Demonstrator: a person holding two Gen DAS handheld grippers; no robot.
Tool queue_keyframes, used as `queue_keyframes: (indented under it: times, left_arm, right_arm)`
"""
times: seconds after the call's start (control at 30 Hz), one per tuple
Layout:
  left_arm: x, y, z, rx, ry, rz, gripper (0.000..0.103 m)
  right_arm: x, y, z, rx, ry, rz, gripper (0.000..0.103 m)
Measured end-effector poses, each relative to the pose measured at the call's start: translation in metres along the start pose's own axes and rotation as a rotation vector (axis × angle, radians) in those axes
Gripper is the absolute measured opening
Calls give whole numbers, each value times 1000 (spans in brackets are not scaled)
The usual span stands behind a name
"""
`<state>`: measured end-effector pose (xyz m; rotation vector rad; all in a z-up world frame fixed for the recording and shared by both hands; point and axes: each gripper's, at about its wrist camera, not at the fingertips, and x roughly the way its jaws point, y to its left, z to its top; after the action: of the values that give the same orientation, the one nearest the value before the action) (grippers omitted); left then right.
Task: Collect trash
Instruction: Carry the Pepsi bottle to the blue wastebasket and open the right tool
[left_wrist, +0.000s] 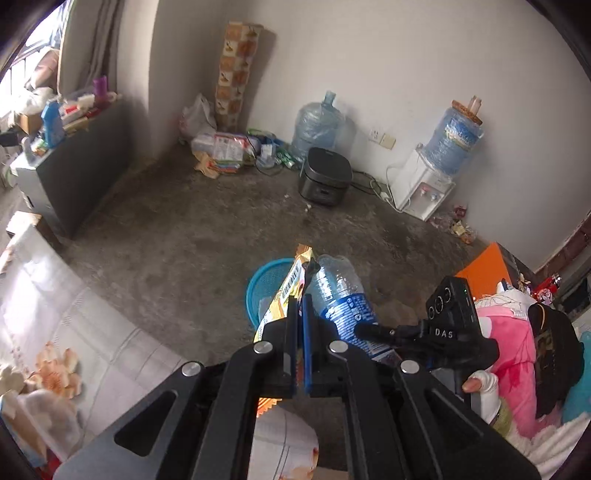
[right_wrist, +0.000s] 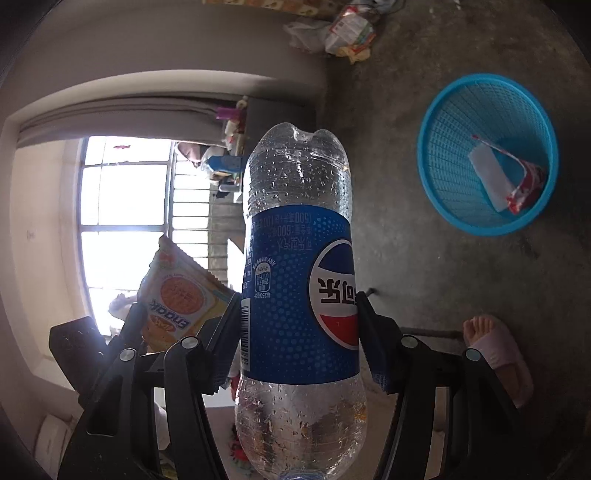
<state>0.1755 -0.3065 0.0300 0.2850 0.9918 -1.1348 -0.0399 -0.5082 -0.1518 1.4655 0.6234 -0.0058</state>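
Right gripper (right_wrist: 299, 325): jaws set wide, pads pressed on the two sides of a Pepsi bottle (right_wrist: 299, 280) across its blue label. Bottle clear plastic, beaded with droplets inside, held base-forward, cap end towards the camera.

Left gripper (left_wrist: 300, 295): jaws drawn almost together, pinching a yellow-orange biscuit wrapper (left_wrist: 291, 284); the flat packet stands up past the fingertips, with one serrated end hanging below the jaws. In the left wrist view the bottle lies just right of the wrapper, close alongside it; the right gripper's camera box shows beyond it at right.

Person's foot in a pink slipper (right_wrist: 495, 354): on the floor, lower right of the right wrist view.

Blue mesh basket (right_wrist: 461, 122): on the concrete floor, ahead of both grippers; it contains one red-and-white wrapper (right_wrist: 506, 181).

Further floor, along the wall: black rice cooker (left_wrist: 325, 175); white water dispenser (left_wrist: 424, 192) with inverted jug; spare water jug (left_wrist: 319, 123); heap of bags and packets (left_wrist: 221, 147) in the corner.
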Motion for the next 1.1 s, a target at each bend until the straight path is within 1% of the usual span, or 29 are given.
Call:
queue_keyframes:
  times: [0.07,0.13,0.2,0.3,0.33,0.37,0.4,0.43,0.47,0.5,0.53,0.57,0.6,0.67,0.8,0.93,0.97,1.07,1.1]
  left_arm:
    - [56,0,17,-3,91,-11,2]
    - [110,-4,29,2,173,13,2]
    - [161,-5,35,7,244,34,3]
    - [226,-2,36,-22,328,51,4]
    - [244,0,36,-28,350,59,9]
    - [261,0,37,-30,364,62,17]
    - [275,1,37,-27,376,67,24]
    - [287,3,38,-28,381,83,38]
    - [294,4,39,-30,378,95,48]
    - [299,4,40,-33,372,102,52]
    - [300,4,41,-42,359,105,53]
    - [301,6,43,-59,340,99,54]
    - [297,7,46,-81,322,86,54]
    - [291,10,50,-100,303,64,55]
    - [258,3,61,-68,240,64,56]
    - [207,-4,71,-31,159,45,56]
    - [191,-6,72,-14,132,41,58]
    - [137,-13,73,40,35,41,64]
    - [116,-15,71,57,2,43,65]
  right_arm:
    - [13,-28,14,94,14,-24,56]
    - [25,-58,32,208,32,-30,56]
    - [43,-88,48,312,54,-25,56]
    - [67,-132,68,474,73,-43,57]
    - [74,-146,73,529,74,-60,58]
    - [80,-158,78,575,71,-86,58]
    - [84,-169,84,611,65,-104,60]
    - [89,-179,90,647,56,-112,60]
    - [94,-189,94,689,47,-118,64]
    - [89,-197,95,730,32,-129,70]
    - [86,-202,96,762,6,-144,72]
    - [84,-206,98,780,-23,-151,72]
    - [80,-207,98,786,-43,-136,72]
    - [76,-207,98,786,-51,-96,74]
    - [68,-203,90,760,-90,-76,74]
    - [42,-189,78,720,-152,-61,74]
    - [36,-184,75,696,-166,-62,74]
    - [21,-165,63,585,-207,-91,74]
    - [18,-155,61,538,-219,-107,74]
